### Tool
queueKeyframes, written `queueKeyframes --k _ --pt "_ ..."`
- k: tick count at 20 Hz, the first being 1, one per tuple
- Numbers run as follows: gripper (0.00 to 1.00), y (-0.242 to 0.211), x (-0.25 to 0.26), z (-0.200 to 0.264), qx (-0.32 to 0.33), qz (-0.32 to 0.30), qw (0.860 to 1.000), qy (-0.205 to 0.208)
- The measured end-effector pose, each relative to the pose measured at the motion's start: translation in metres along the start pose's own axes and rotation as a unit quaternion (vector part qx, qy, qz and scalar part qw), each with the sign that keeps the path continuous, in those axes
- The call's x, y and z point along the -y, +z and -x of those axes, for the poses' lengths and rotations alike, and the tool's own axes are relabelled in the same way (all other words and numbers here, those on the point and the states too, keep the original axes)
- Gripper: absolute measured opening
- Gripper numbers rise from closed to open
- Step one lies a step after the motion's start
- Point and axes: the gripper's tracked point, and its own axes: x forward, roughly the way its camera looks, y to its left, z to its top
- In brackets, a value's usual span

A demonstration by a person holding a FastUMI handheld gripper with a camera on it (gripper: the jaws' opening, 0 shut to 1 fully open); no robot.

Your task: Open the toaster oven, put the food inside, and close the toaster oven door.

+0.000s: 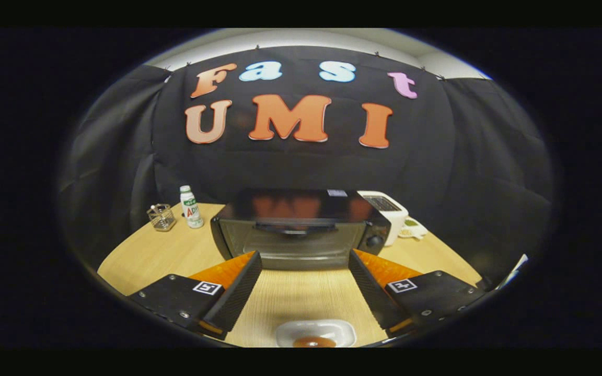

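The toaster oven (301,230), a black box with a glossy top and a glass door, stands at twelve o'clock from the gripper (305,261), just beyond its fingertips on the pale wooden table (144,256). Its door looks fully shut, the dark bar handle (294,227) running across the upper edge of the glass. The gripper's two fingers are spread wide apart with nothing between them but bare tabletop. Back at six o'clock, close under the gripper, sits a small white dish (315,332) holding a brown piece of food (314,342).

By my reckoning nothing of the job is done yet: the door has to be pulled down, the food carried in, and the door shut again.

Off at ten o'clock from the oven stand a small white bottle with a green cap (191,208) and a little wire basket (161,217); at two o'clock, tucked beside the oven, a white appliance (389,209), with a small plate (413,227) just beyond it.
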Motion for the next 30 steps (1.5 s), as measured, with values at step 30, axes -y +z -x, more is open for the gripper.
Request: queueKeyframes --k 30 --pt "0.99 -0.093 -0.011 -0.007 -0.113 -0.037 0.993 0.015"
